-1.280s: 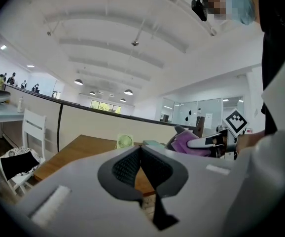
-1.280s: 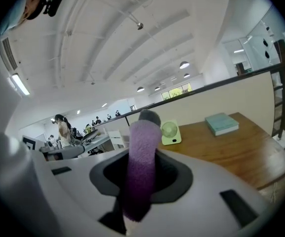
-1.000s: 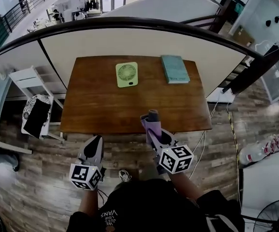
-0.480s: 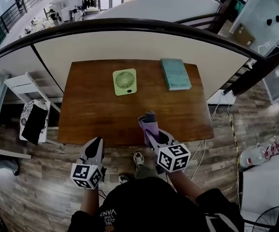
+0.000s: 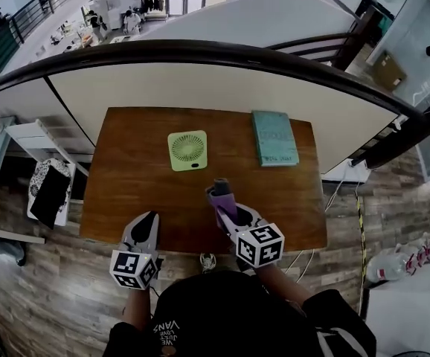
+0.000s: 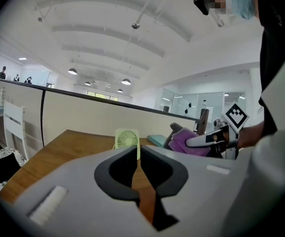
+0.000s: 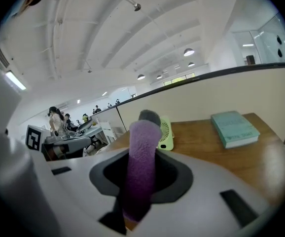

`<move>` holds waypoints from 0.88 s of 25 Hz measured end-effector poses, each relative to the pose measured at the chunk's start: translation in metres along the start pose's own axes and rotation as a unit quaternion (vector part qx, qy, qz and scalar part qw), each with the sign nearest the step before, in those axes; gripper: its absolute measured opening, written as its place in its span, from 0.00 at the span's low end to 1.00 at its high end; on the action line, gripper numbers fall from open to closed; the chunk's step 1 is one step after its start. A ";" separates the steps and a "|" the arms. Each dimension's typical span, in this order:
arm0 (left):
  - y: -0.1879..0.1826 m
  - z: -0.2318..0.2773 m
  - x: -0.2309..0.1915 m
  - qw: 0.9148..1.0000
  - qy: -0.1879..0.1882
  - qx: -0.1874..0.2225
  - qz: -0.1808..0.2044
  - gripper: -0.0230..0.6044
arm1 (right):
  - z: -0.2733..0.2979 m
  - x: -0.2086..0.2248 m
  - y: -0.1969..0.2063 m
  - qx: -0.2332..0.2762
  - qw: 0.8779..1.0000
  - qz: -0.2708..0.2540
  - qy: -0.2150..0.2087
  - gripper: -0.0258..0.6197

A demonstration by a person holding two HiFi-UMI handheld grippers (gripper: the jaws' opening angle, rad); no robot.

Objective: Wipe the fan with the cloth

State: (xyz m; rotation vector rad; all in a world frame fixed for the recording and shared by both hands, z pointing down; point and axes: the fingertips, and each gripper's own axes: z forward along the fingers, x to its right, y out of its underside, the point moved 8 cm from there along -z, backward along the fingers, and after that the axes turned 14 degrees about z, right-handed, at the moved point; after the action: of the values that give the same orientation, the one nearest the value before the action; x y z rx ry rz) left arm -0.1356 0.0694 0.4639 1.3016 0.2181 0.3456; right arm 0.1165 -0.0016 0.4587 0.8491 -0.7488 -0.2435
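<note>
My right claw [image 5: 222, 199] is clenched on the purple cloth [image 7: 141, 162], whose free end sticks out past the jaws. My left claw [image 5: 145, 225] is pinched all but closed on nothing, low at the near edge of the worktop [image 5: 126, 188]. The green fan [image 5: 187, 150] stands facing me mid-worktop, well apart from the cloth, with a teal book [image 5: 274, 137] to its right. I judge this to be the approach: I should bring the cloth end squarely onto the grille and press lightly, bracing the fan with my left claw so it doesn't tip

Purple cloth [image 7: 141, 162], nappy and matt, in my right gripper [image 5: 222, 199] of smooth grey plastic; fan [image 5: 187, 150], smooth pale-green plastic; table [image 5: 140, 192], brown wood, faintly glossy.
</note>
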 end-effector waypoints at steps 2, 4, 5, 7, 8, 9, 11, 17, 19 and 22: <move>0.002 0.012 0.000 1.000 -0.006 -0.007 -0.001 0.05 | 0.009 0.009 -0.005 -0.013 1.000 -0.005 -0.008 0.19; 0.004 0.021 0.000 1.000 -0.009 -0.015 -0.002 0.05 | 0.019 0.017 -0.010 -0.025 1.000 -0.012 -0.014 0.19; 0.005 0.026 0.000 1.000 -0.010 -0.017 -0.001 0.05 | 0.024 0.020 -0.012 -0.029 0.999 -0.014 -0.016 0.19; 0.008 0.033 -0.001 1.000 -0.009 -0.021 0.004 0.05 | 0.034 0.025 -0.015 -0.035 0.999 -0.015 -0.018 0.19; 0.009 0.036 -0.002 1.000 -0.008 -0.025 0.004 0.05 | 0.039 0.026 -0.016 -0.038 0.999 -0.015 -0.018 0.19; 0.009 0.039 -0.004 1.000 -0.007 -0.029 0.002 0.05 | 0.043 0.027 -0.017 -0.041 0.999 -0.015 -0.017 0.19; 0.010 0.047 -0.010 0.999 -0.004 -0.033 -0.007 0.05 | 0.053 0.028 -0.018 -0.046 0.999 -0.020 -0.011 0.19; 0.012 0.070 -0.039 0.999 0.022 -0.030 0.001 0.05 | 0.082 0.020 -0.024 -0.047 0.998 -0.024 0.020 0.19; 0.011 0.079 -0.052 0.999 0.038 -0.029 0.004 0.05 | 0.092 0.016 -0.026 -0.045 0.998 -0.019 0.031 0.19; 0.006 0.092 -0.071 0.998 0.063 -0.029 0.010 0.05 | 0.108 0.009 -0.029 -0.039 0.998 -0.015 0.048 0.19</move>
State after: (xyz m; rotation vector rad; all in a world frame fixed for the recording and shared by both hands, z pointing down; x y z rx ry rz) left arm -0.1698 -0.0386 0.4912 1.2268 0.2998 0.4476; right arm 0.0521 -0.0890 0.4874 0.7925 -0.6327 -0.2548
